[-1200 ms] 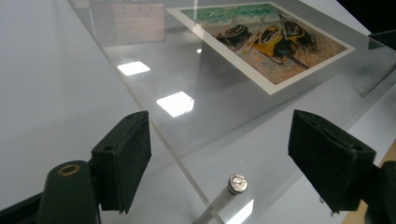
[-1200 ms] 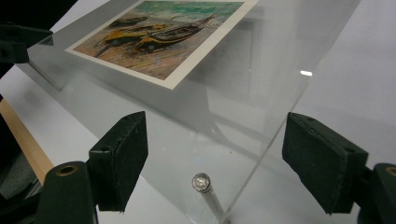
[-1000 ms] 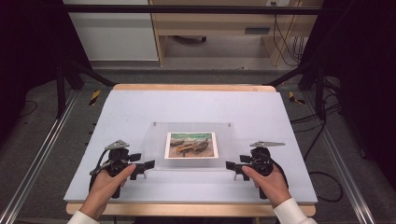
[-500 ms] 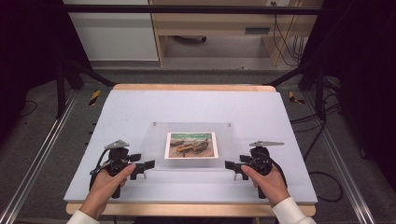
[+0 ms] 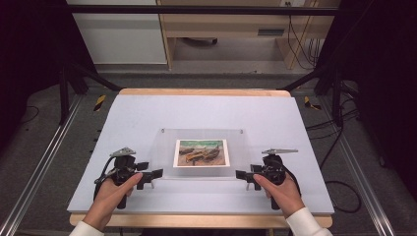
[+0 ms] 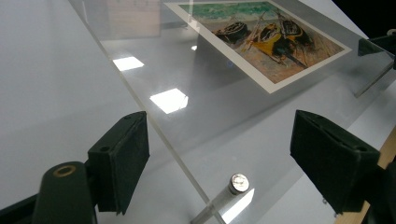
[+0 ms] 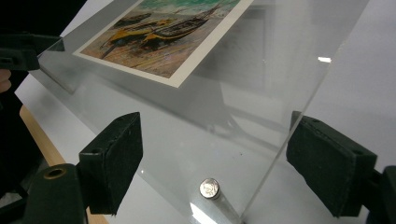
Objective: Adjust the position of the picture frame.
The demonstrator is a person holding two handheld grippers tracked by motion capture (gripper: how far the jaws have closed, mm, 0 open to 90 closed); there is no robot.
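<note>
A clear acrylic frame (image 5: pixel 162 152) lies flat in the middle of the pale table, with a picture of beached boats (image 5: pixel 202 152) under its pane. My left gripper (image 5: pixel 152 174) is at the frame's near left corner and is open. In the left gripper view, that corner and its metal standoff bolt (image 6: pixel 239 183) sit between the pads (image 6: pixel 122 158), which do not touch them. My right gripper (image 5: pixel 242 176) is open at the near right corner. Its own view shows the bolt (image 7: pixel 209 188) and the pane's corner between the pads (image 7: pixel 327 161), apart from both.
The table (image 5: pixel 147 113) has a wooden edge at front and back, and its near edge lies just behind my hands. Dark frame legs and cables stand on the floor on both sides. A white cabinet (image 5: pixel 118 34) and a wooden bench (image 5: pixel 226 24) are beyond the far edge.
</note>
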